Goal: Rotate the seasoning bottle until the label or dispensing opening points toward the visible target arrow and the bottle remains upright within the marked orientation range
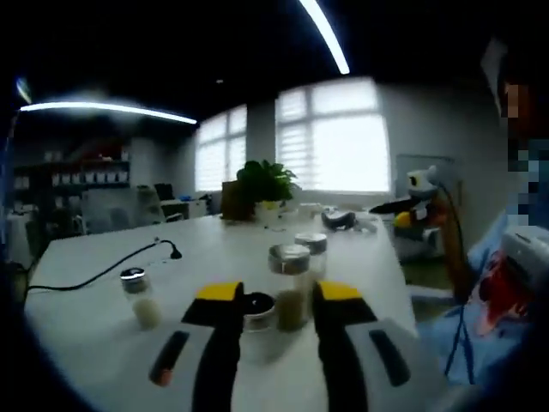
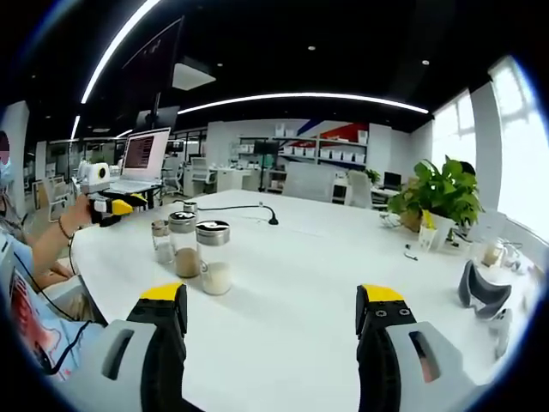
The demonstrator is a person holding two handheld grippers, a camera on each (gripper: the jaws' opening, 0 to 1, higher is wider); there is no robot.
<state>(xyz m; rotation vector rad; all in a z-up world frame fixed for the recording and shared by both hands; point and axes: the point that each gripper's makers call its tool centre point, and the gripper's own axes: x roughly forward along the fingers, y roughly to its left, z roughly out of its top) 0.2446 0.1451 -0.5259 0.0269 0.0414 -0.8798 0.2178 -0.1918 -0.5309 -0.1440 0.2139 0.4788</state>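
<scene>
The left tongs (image 1: 276, 313) stand open, straddling a squat glass seasoning bottle (image 1: 256, 319) with a dark lid, apparently lined up to grip and turn it. Taller metal-capped jars (image 1: 290, 287) cluster just beyond on the smooth white surface (image 1: 86, 343). The right tongs (image 2: 274, 313) gape open, well apart from the jars (image 2: 214, 257).

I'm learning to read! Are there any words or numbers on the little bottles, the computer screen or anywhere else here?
None can be read.
Seasoning bottles: no readable label.
Laptop screen: rows of text, too small and blurred to read.
Shelf boxes: too far away to tell any writing.
</scene>
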